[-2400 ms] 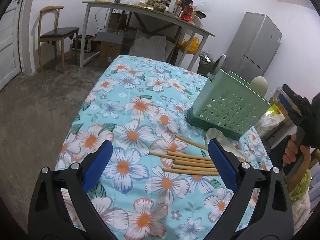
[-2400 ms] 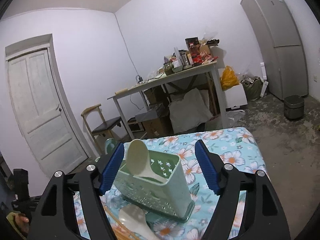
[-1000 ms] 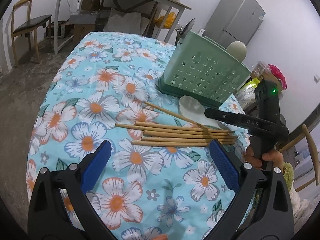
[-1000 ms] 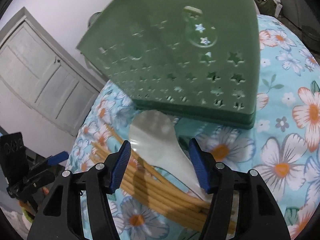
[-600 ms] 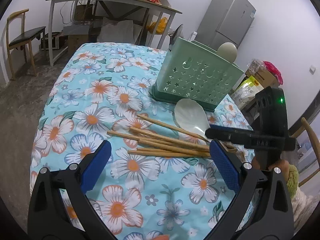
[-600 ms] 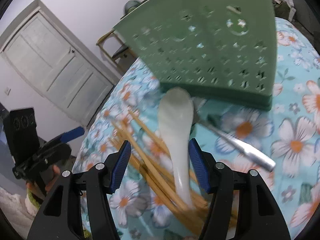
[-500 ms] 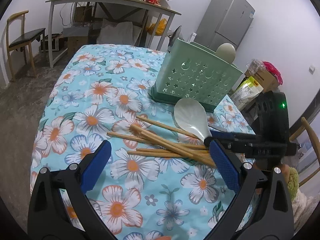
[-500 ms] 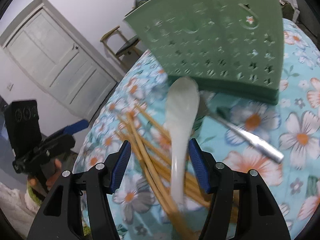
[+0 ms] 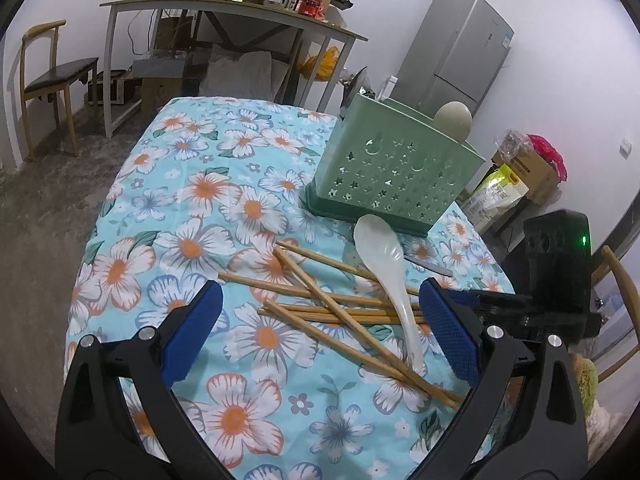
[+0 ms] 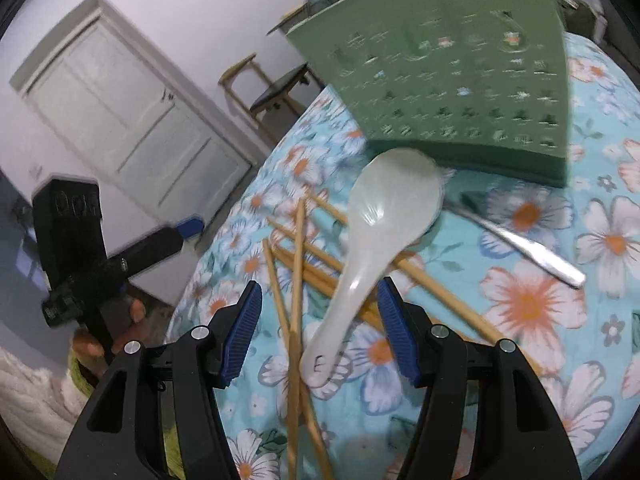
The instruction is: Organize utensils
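A white ceramic spoon [image 9: 384,264] lies across several wooden chopsticks [image 9: 320,300] on the floral cloth. Behind it stands a green perforated utensil holder [image 9: 396,172] with another white spoon [image 9: 453,119] in it. My left gripper [image 9: 320,328] is open and empty, above the near side of the chopsticks. My right gripper [image 10: 320,320] is open, low over the table, with the spoon's handle [image 10: 340,320] between its fingers. The chopsticks [image 10: 294,300] lie scattered under it. A metal utensil handle [image 10: 520,248] lies beside the holder [image 10: 460,92].
The floral table cloth [image 9: 192,216] ends at its edge on the left and near side. A chair [image 9: 52,76], a cluttered desk [image 9: 224,8] and a grey fridge [image 9: 456,52] stand beyond. Bags and boxes [image 9: 516,176] sit at the right.
My right gripper has come down from above the holder to the spoon handle. The spoon and chopsticks have shifted and now lie crossed. My left gripper stayed open.
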A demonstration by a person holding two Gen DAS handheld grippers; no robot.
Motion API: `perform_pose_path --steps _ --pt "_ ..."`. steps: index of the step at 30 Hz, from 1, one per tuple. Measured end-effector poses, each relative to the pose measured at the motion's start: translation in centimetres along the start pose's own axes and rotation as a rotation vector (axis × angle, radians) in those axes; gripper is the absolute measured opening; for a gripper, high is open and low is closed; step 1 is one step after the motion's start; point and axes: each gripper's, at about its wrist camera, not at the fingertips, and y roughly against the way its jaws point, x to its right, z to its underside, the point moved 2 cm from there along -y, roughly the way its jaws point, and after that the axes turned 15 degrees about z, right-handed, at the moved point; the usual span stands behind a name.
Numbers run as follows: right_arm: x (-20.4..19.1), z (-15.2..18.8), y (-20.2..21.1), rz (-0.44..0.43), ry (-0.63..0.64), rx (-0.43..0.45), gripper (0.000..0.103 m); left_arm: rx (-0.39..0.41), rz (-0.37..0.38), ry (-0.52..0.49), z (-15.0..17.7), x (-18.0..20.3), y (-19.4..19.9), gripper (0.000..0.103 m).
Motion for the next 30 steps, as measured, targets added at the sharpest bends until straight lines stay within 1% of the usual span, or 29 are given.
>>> perform_pose_path --steps 2,5,8,9,12,18,20,22,24,30 --pt "1.5 -0.9 -0.1 -0.006 -0.069 0.003 0.059 0.0 -0.01 0.003 0.1 -0.1 0.1 0.095" --pt "3.1 -2.3 -1.1 0.019 -0.137 -0.002 0.059 0.006 -0.02 0.015 0.2 -0.4 0.4 0.095" --pt "3.9 -3.9 -2.5 0.047 -0.151 -0.006 0.059 0.014 -0.026 0.026 0.2 -0.6 0.7 0.095" --pt "3.8 -4.4 -3.2 0.057 -0.143 -0.011 0.059 0.015 -0.03 0.029 0.3 -0.6 0.9 0.095" --pt "2.7 -5.4 -4.6 0.05 -0.107 -0.035 0.059 0.018 -0.04 0.028 0.2 -0.7 1.1 0.095" --pt "-3.5 -5.4 -6.0 -0.03 0.082 -0.065 0.059 0.038 -0.055 0.038 0.0 -1.4 1.4 0.095" --pt "-4.5 -5.0 -6.0 -0.038 0.12 -0.07 0.059 0.043 -0.055 0.044 -0.1 -1.6 1.4 0.095" --pt "-4.9 -4.9 -5.9 -0.02 0.14 -0.061 0.059 0.046 -0.053 0.047 -0.2 -1.7 1.3 0.095" --pt "-4.4 -4.8 -5.2 0.004 0.13 -0.043 0.059 0.045 -0.048 0.05 -0.2 -1.8 1.3 0.095" --pt "0.3 -3.8 -0.4 0.049 0.0 0.046 0.059 0.051 -0.013 0.039 -0.8 -1.0 0.6 0.095"
